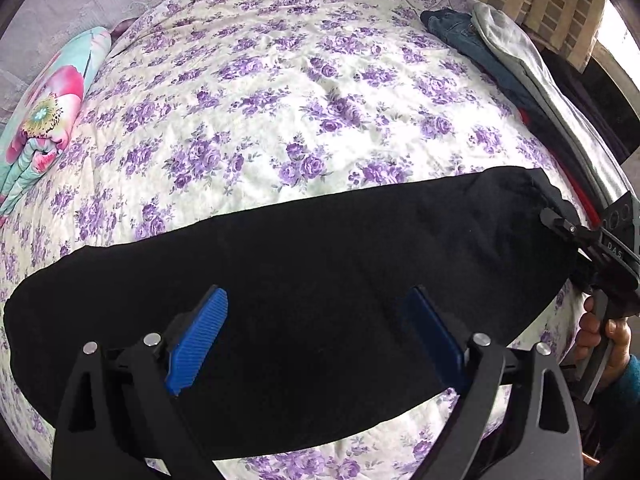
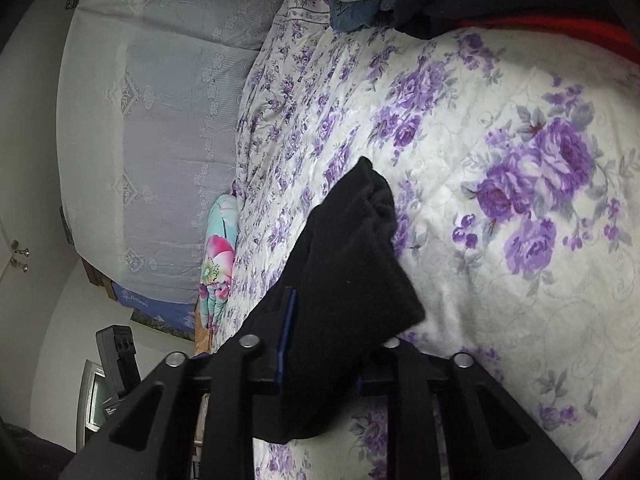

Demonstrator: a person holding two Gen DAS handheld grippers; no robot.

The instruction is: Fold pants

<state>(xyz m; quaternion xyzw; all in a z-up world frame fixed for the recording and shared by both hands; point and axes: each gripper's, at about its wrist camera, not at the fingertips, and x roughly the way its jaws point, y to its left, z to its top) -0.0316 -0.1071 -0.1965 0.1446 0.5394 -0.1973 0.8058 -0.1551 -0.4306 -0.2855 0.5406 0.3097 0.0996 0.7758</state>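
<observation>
The black pants lie as a long band across the near part of the bed. My left gripper is open, its blue pads spread just above the middle of the pants, holding nothing. My right gripper is shut on the right end of the pants at the bed's right edge. In the right wrist view the black cloth is pinched between the jaws of the right gripper and covers them; the end hangs a little off the bedspread.
The bed has a white bedspread with purple flowers. A folded flowered blanket lies at the left edge. A pile of folded clothes, grey and denim, lies along the right edge. A headboard cloth stands behind.
</observation>
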